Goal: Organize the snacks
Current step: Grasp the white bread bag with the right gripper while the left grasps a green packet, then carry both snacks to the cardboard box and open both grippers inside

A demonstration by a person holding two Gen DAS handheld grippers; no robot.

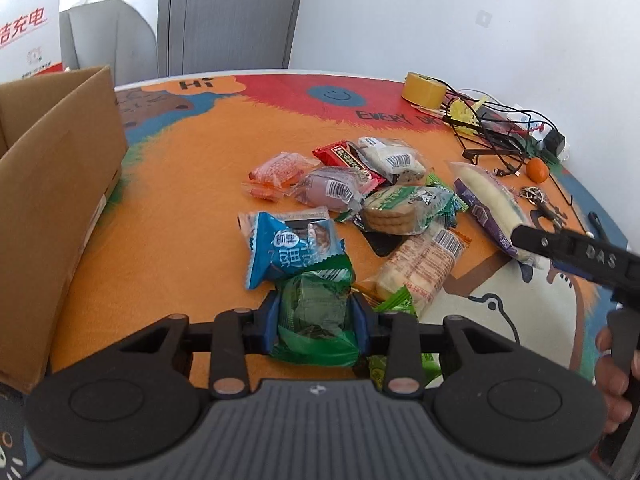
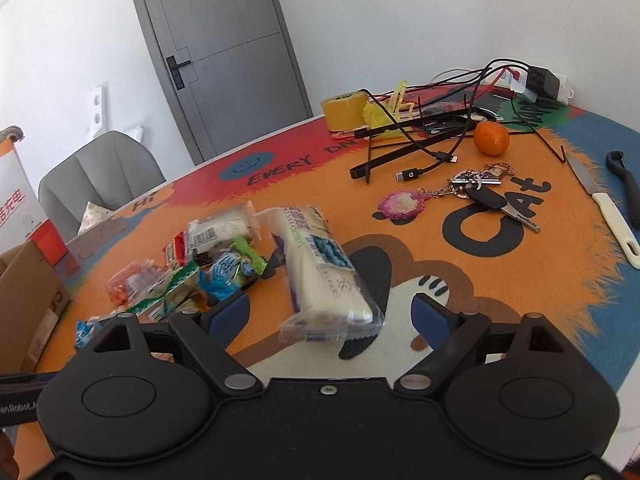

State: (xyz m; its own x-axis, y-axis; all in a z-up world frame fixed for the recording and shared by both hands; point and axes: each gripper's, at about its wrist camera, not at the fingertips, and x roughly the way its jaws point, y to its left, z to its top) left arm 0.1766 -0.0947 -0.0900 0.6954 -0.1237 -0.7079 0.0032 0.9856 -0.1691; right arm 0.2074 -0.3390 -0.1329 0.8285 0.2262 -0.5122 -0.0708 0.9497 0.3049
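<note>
Left gripper (image 1: 316, 318): our jaws are closed on the green snack packet (image 1: 316, 312), blue pads pressing both its sides, packet crumpled between them at the near edge of the snack pile. Whether it is lifted clear of the tabletop (image 1: 180, 208), we cannot tell.

Right gripper (image 2: 331, 314): our jaws stand wide apart, holding nothing. The long white bread pack (image 2: 320, 264) lies between and just beyond the fingers, near end blurred; neither pad touches it. In the left wrist view the same pack sits at the right side of the pile, with the right gripper's black finger over its near end.

Rest of the pile, left wrist view: blue packet (image 1: 288, 248) just beyond the green one and touching it, biscuit pack in green wrapper (image 1: 404, 208) to its right, striped cracker pack (image 1: 420, 264) nearer, orange packet (image 1: 280, 168) and pink sausage packet (image 1: 332, 190) farther out, red bar (image 1: 344, 156) and white cake pack (image 1: 392, 160) at the far end.

Cardboard box (image 1: 60, 184) stands open at the left, well apart from the pile.

Far right of the tabletop: yellow tape roll (image 2: 344, 114), tangle of black cables (image 2: 432, 136), orange (image 2: 491, 139), keys (image 2: 484, 192), knife (image 2: 604, 208).
</note>
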